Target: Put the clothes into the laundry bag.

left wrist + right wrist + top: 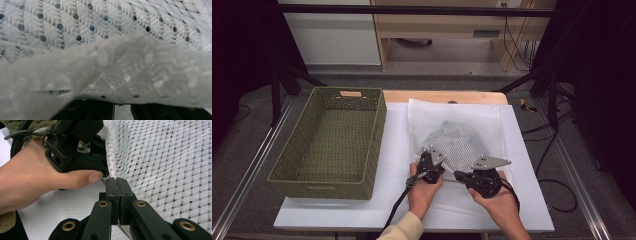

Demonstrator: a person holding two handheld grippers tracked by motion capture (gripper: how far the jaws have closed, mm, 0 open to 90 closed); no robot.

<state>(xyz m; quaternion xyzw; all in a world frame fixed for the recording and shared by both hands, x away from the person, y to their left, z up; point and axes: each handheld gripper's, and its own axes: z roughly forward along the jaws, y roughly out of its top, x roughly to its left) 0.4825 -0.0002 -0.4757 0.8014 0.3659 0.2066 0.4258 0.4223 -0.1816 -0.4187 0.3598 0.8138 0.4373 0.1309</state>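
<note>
Clearly both tools, left (435,161) and right (116,181), pinch the white diamond-patterned mesh bag (457,142).

This looks like a lab or recording room rather than a home. The counter (522,150) is a white board on wood, flanked by black tripod legs (282,75) and metal rails (249,170). Loose cables (517,45) hang by a plain wooden desk (437,25) behind, on grey carpet (592,165).

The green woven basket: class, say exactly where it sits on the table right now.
In the high view the basket stands on the table's left side, on the white board, left of the mesh bag and the left tool.
</note>
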